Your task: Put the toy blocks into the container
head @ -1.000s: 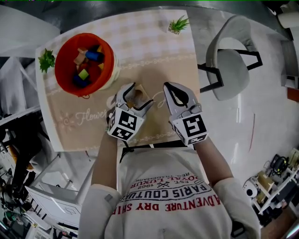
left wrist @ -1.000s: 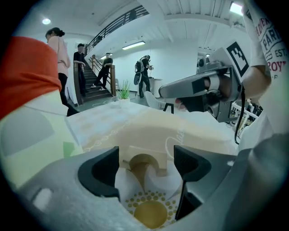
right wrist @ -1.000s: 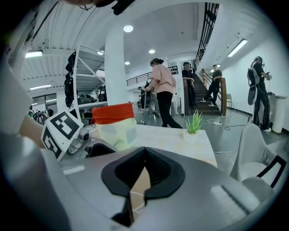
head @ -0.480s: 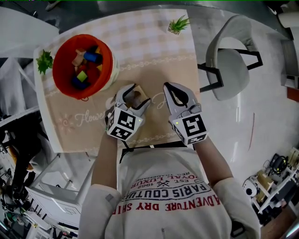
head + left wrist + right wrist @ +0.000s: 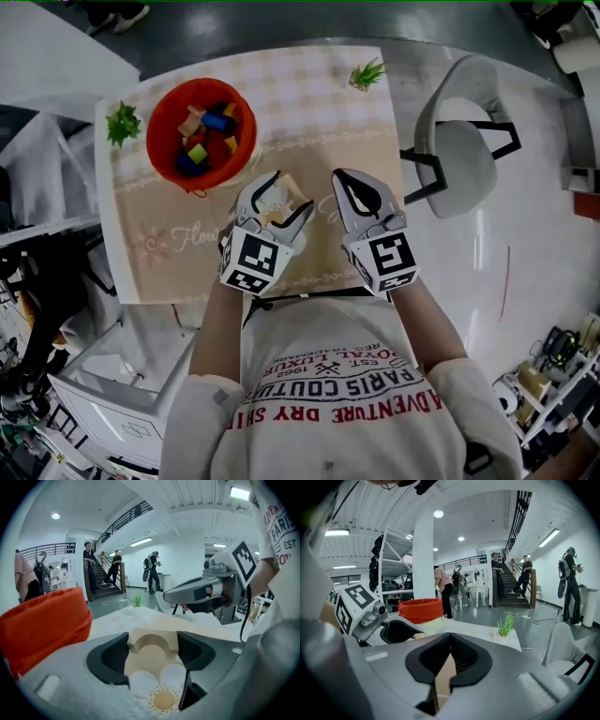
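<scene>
With the left tool point(image 5: 282, 194) clamped on the pale wooden arch-shaped block point(image 5: 153, 634) near the cloth-covered surface's point(image 5: 309, 94) front edge, hold it level and release only once inside the orange fabric bucket's point(image 5: 155, 141) rim; the right tool point(image 5: 339, 177) sits pinched together, empty.

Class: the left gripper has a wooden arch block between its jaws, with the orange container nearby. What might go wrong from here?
1. The arch block is pinched only by its sides in the left gripper; it may slip or twist when lifted.
2. The orange container already holds blocks, so this one might bounce off them or the rim.
3. The shut right gripper sits close by and might get bumped.
</scene>
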`<state>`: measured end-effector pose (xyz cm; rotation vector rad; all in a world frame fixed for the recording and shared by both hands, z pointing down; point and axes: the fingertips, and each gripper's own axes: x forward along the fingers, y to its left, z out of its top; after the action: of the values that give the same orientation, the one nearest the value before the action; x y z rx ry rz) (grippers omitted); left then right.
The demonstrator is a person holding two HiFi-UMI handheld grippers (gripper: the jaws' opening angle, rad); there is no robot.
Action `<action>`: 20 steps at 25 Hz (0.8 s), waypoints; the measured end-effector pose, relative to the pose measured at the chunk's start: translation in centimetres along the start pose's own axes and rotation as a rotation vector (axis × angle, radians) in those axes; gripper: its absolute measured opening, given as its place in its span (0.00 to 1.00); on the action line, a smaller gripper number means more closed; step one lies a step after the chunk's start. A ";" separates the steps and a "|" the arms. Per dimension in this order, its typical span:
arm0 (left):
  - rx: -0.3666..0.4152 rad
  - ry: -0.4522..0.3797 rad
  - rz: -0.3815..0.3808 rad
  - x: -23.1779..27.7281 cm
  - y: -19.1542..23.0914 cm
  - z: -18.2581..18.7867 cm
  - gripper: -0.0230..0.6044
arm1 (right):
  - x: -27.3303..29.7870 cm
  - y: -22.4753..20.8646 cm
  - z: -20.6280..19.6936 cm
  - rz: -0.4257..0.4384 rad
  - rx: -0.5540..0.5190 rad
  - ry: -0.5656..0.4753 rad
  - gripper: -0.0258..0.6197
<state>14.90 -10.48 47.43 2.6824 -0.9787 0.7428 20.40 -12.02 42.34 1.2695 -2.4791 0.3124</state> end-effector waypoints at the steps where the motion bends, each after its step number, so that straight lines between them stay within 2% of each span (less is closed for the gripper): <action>1: -0.002 -0.023 0.005 -0.7 0.1 0.8 0.56 | 0.0 0.3 0.5 0.000 -0.003 -0.003 0.04; 8: 0.028 -0.119 0.070 -5.9 2.2 4.9 0.56 | 0.3 3.2 4.5 0.016 -0.043 -0.071 0.04; 14: 0.038 -0.152 0.148 -9.5 5.2 6.0 0.56 | 1.4 5.4 7.1 0.037 -0.075 -0.112 0.04; 20: 0.001 -0.184 0.241 -12.3 9.5 6.2 0.56 | 3.1 7.0 8.6 0.055 -0.079 -0.122 0.04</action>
<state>3.08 -13.06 35.83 2.7008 -1.3648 0.5426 11.34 -13.25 35.37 1.2244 -2.6044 0.1531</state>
